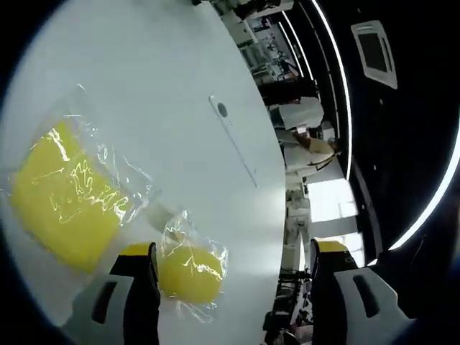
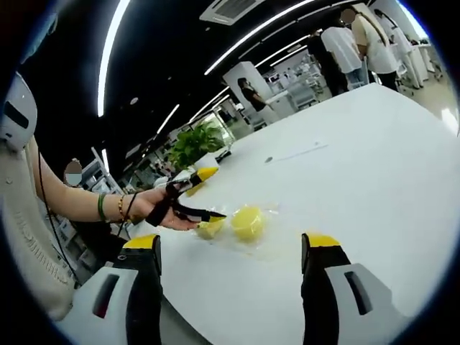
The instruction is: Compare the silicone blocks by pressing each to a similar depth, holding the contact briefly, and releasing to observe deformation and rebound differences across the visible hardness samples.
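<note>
Samples are laid bagged on the white surface [image 1: 180,65]: a large yellow block [image 1: 61,198] and a small yellow block [image 1: 188,273], apparently for pressing. Left tool [image 1: 233,280] and right tool [image 2: 230,269] are held released, clear of contact.

The yellow blocks [image 1: 188,272] looked like soft, smooth silicone, each sealed in crinkly, glossy clear plastic bags [image 1: 100,154]. The white table [image 1: 180,65] was smooth, with a dull sheen.
</note>
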Demonstrator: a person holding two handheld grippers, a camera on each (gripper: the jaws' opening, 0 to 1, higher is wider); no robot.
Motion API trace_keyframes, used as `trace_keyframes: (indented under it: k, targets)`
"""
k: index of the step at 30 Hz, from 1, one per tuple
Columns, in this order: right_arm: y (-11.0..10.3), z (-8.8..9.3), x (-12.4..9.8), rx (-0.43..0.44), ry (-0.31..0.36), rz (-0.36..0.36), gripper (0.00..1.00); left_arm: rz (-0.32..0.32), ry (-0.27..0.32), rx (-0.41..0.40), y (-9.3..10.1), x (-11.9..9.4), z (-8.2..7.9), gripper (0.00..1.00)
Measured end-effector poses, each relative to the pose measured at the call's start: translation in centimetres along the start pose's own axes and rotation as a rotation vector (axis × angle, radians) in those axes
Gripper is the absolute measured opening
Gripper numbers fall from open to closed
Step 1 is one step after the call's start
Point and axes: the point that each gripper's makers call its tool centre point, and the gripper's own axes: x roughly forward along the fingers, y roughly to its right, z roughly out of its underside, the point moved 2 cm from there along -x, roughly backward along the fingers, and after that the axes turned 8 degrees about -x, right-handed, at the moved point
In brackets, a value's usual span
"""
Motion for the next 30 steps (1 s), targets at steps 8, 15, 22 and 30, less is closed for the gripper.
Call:
trace_keyframes:
  k: [8,15,22,30]
  targets:
    - [1.3,0.2,0.9,0.019,-0.008,-0.001,0.73,-0.038,-0.021,0.011,-0.9,1.8,0.5,0.87]
    - [2.0,0.8,0.9,0.035,-0.017,0.009,0.71,-0.058,-0.043,-0.001,-1.3,2.4,2.1,0.84]
    - [2.4,1.1,0.9,0.053,-0.018,0.013,0.7,-0.103,-0.06,0.016,-2.0,3.1,1.7,0.63]
    - [3.0,1.0,1.0,0.062,0.0,0.017,0.67,-0.243,-0.114,0.2,-4.0,4.4,1.1,0.32]
